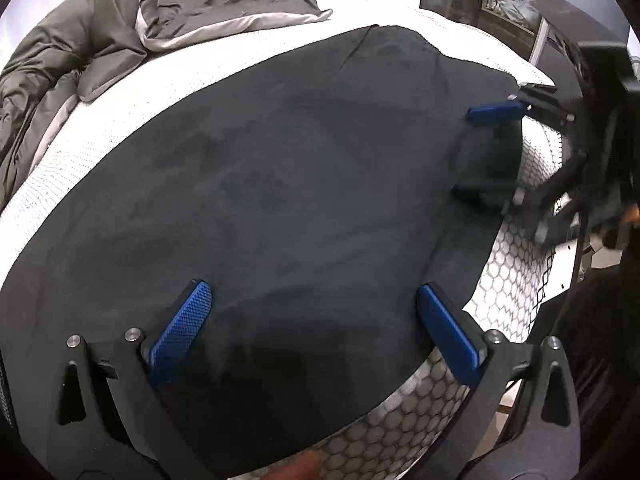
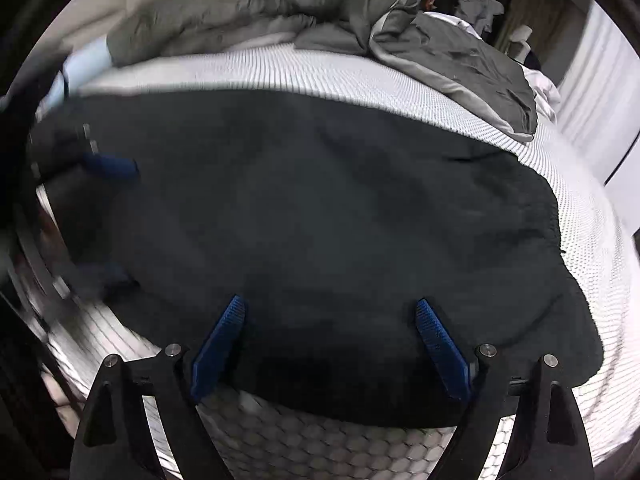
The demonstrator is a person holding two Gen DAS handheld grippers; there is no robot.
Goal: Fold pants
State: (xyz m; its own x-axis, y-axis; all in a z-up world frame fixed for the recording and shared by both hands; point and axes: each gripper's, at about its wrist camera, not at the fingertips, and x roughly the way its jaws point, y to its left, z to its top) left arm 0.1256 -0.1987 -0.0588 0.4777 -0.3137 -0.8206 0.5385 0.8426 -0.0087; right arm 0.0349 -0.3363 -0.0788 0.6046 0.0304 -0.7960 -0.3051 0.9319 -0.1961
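Observation:
Black pants (image 1: 280, 184) lie spread flat across the white mattress (image 1: 120, 128). In the left wrist view my left gripper (image 1: 312, 292) hovers over the pants' near edge, its blue pads (image 1: 180, 332) wide apart with nothing pressed between them. My right gripper (image 1: 476, 152) shows at the right, blurred, over the pants' far right end. In the right wrist view the pants (image 2: 340, 200) fill the middle. My right gripper (image 2: 330, 304) stands open above their near hem. The left gripper (image 2: 128, 220) appears blurred at the left edge, also open.
A crumpled grey duvet (image 1: 80, 48) is heaped at the back of the bed (image 2: 320, 12). The mattress side (image 1: 400, 428) has a hexagon pattern and drops away just below the grippers. A light blue pillow (image 2: 84, 64) lies at the back left.

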